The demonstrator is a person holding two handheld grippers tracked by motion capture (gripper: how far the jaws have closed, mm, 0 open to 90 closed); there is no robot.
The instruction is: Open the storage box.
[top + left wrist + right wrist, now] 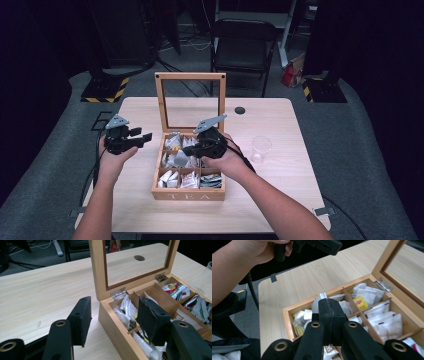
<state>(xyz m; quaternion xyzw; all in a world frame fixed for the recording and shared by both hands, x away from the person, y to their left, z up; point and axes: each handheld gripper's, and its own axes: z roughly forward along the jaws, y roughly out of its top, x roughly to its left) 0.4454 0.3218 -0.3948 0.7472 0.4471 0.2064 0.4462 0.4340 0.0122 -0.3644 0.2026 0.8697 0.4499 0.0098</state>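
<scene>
Nearest me, my right gripper (192, 149) hangs over the middle of the wooden tea box (187, 194). Its jaws are pressed flat together on a white tea bag (318, 303), whose top edge sticks up just past the jaw tips, above the left-hand middle compartment. More sachets (384, 320) fill the other compartments, one with a yellow label (360, 302).

My left gripper (142, 139) sits off the box's left side over bare table (135, 200), jaws standing partly apart with nothing between them.

Beyond, the glass-paned lid (190, 102) stands upright on its hinges. A clear plastic cup (261, 148) stands on the table right of the box. Farther back, a dark chair (244, 47).
</scene>
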